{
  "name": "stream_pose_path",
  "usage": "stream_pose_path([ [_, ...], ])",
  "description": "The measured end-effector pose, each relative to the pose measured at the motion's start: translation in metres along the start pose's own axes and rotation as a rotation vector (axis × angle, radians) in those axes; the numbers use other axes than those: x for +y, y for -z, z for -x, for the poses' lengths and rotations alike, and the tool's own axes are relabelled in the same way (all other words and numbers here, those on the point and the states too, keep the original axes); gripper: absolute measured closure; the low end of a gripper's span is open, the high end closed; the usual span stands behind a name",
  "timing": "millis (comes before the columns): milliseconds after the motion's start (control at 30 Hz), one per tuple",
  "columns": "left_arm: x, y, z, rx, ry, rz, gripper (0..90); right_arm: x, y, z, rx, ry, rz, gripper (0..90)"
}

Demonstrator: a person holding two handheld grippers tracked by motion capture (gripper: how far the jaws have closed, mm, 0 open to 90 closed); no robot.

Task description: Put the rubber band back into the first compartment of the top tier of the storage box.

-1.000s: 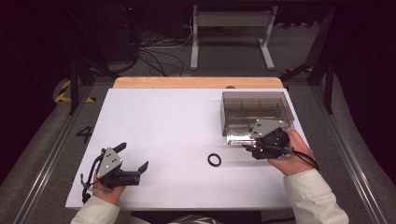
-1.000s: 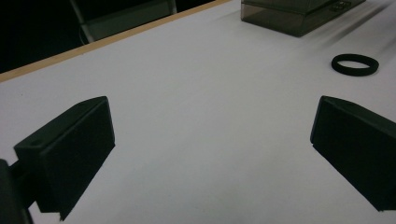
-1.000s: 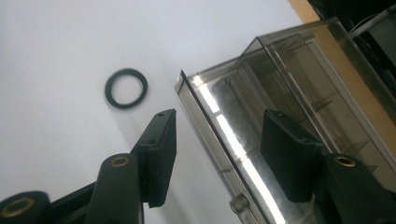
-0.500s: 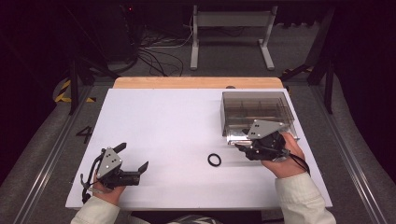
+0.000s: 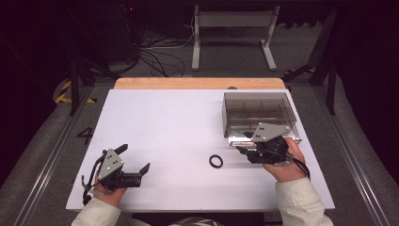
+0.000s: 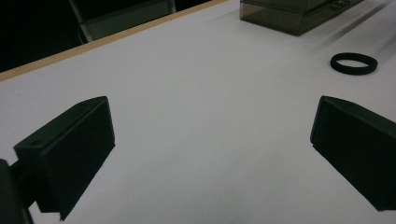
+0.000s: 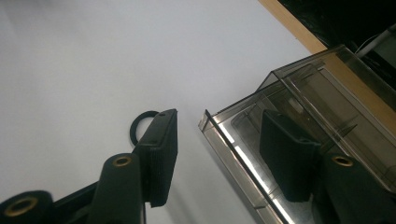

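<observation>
1. Vs the earlier frames: right gripper has slid a bit left along the front of the box, and its forearm has pulled inward; left gripper and ring unchanged.
2. Left gripper: near the table's front left corner, jaws spread wide, nothing between them, bare white top ahead. Close to the front edge, lots of free room toward the centre.
3. Ring: flat on the table, front of centre, between the two grippers, apart from both, just left of the right gripper.
4. Right gripper: jaws about half open, straddling the front left wall of the clear box, one jaw outside, one inside the tray. Pads not visibly pressing on the wall; no grip seen.
5. Box: right rear of the table, near the wooden back edge and right edge; little room there.
</observation>
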State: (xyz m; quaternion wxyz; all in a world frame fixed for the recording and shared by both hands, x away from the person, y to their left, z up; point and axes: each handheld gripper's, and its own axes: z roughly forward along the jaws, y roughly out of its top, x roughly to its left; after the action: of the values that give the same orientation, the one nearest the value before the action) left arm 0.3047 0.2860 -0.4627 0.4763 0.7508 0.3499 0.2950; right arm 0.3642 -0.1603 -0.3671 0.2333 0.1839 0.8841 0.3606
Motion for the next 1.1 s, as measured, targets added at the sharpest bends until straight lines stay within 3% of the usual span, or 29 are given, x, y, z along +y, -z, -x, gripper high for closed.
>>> stream_pose_path([
  [400,0.000,0.000,0.000,-0.001,0.006,0.003,0.6,0.002,-0.020,-0.013,0.053,0.006,-0.023,48.2],
  [1100,0.000,0.000,0.000,-0.002,0.000,0.000,0.6,0.002,-0.063,-0.034,0.160,0.028,-0.127,50.5],
])
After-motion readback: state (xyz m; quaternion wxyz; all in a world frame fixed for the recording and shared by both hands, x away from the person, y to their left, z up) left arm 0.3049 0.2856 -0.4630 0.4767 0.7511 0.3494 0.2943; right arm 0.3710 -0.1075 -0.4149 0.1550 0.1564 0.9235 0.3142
